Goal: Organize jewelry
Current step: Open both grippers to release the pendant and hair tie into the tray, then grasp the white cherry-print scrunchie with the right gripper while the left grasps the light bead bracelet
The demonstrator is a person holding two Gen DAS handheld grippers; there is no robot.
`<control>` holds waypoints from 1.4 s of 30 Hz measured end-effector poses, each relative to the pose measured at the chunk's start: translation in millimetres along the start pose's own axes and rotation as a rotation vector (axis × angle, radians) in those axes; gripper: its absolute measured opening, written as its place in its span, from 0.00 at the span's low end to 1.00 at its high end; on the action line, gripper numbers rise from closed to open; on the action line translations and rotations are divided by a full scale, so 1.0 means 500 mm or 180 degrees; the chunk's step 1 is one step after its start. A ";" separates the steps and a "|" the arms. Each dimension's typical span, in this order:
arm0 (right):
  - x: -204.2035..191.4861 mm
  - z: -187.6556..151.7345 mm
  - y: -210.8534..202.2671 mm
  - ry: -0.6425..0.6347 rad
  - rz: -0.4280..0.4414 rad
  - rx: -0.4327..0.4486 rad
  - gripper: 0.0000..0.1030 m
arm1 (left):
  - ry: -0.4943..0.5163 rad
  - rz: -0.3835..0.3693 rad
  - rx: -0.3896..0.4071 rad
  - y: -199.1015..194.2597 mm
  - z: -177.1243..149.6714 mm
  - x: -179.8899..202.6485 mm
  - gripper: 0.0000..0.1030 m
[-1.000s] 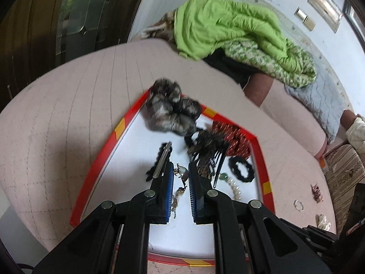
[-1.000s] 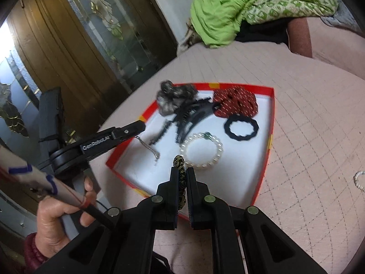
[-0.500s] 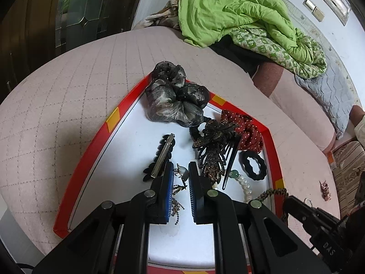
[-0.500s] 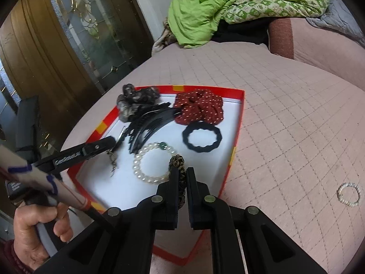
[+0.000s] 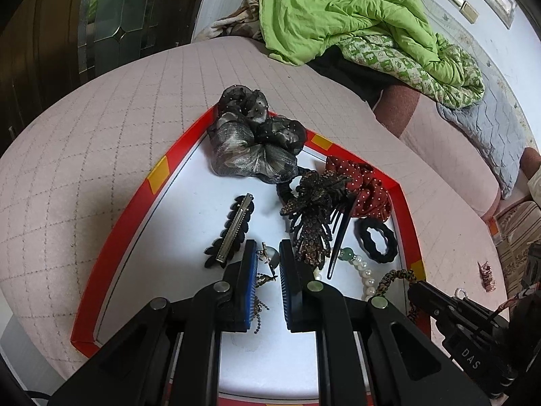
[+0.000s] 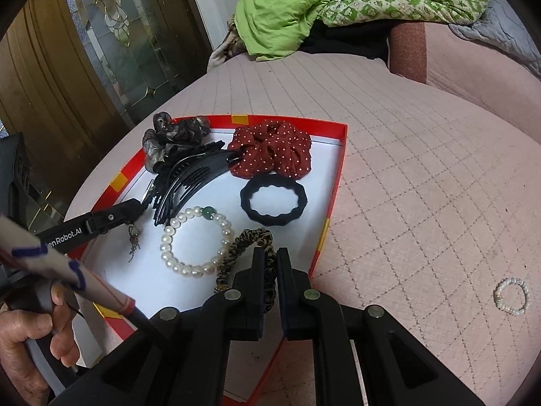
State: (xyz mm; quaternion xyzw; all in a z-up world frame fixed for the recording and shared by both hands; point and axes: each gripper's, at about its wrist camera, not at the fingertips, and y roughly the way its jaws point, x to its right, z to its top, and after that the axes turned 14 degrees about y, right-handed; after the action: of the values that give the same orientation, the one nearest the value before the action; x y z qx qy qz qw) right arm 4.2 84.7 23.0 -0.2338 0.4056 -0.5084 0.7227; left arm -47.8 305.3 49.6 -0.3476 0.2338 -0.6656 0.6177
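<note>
Placing step in hand: right tongs (image 6: 269, 262) clamped on a leopard-print hair tie (image 6: 236, 247), lowering it into the red-rimmed tray (image 6: 333, 182) at its near right corner; the tie's far loop lies just beside, maybe touching, the pearl bracelet (image 6: 194, 237); whether it rests on the tray floor I cannot tell; left tongs (image 5: 267, 264) nearly together, pinching an earring (image 5: 270, 257) with a dangling chain, held over the tray's near middle, by the black barrette (image 5: 233, 228); tray sits on the bed (image 6: 422, 169), already holding a grey scrunchie (image 5: 250, 142), red dotted scrunchie (image 6: 270, 150), black hair tie (image 6: 274, 199) and brown claw clip (image 5: 312, 209); a small pearl ring (image 6: 511, 296) lies on the bed, well apart to the right, not yet collected.

Next move, as I judge it: let the leopard tie settle on bare tray floor, part the right tongs, lift clear without snagging the pearls; the earring needs a free spot too; then fetch the stray ring.

Against the earlier frames: right tongs have come further in and lower over the tray; the leopard tie, before showing only as a short end above the tips, now arcs out toward the bracelet; right tongs now show at the right edge of the left view; left tongs barely shifted, grip unchanged.
</note>
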 end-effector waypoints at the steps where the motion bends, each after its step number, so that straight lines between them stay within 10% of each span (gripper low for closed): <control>1: -0.001 -0.001 -0.001 -0.0021 -0.0007 0.0010 0.08 | 0.0009 0.0005 -0.0005 0.001 0.000 0.001 0.12; 9: -0.013 -0.003 -0.008 -0.0098 -0.0008 -0.0006 0.11 | 0.0017 0.0024 -0.0007 0.001 0.000 0.008 0.12; 16: -0.006 0.001 -0.026 0.0007 0.0046 0.0034 0.31 | 0.0021 0.0011 0.0000 0.001 0.000 0.008 0.12; 42: 0.111 0.027 -0.160 0.0365 0.0051 0.0343 0.32 | 0.0512 0.0148 0.0349 -0.027 0.024 0.125 0.29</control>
State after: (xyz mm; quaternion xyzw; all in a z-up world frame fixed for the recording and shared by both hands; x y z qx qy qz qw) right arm -19.7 2.7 71.3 -0.1617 0.4202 -0.5363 0.7139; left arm -47.5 246.6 78.2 -0.2533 0.2539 -0.6886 0.6302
